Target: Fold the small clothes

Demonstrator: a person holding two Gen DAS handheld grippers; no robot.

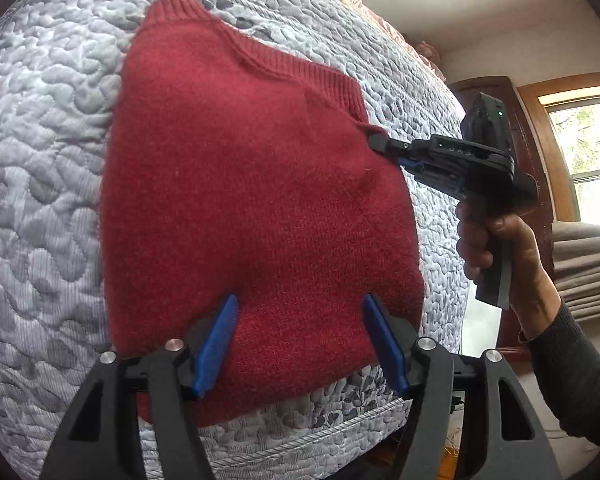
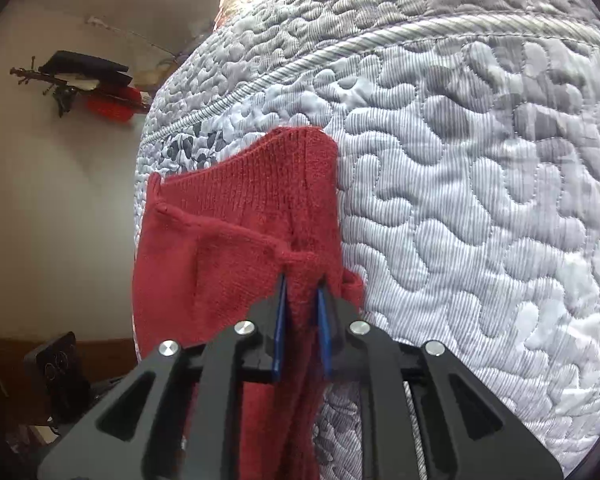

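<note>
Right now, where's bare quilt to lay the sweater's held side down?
Bare quilted bedspread lies left of the red sweater, and more beyond its ribbed hem. The right edge is crowded: the right tongs pinch the knit there, close to the bed's side. Left tongs hang open over the near edge.

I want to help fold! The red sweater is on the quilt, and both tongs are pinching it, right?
Not quite. Only the right tongs pinch the red sweater. The left wrist view shows the left tongs wide open above it. It does lie on the quilt.
</note>
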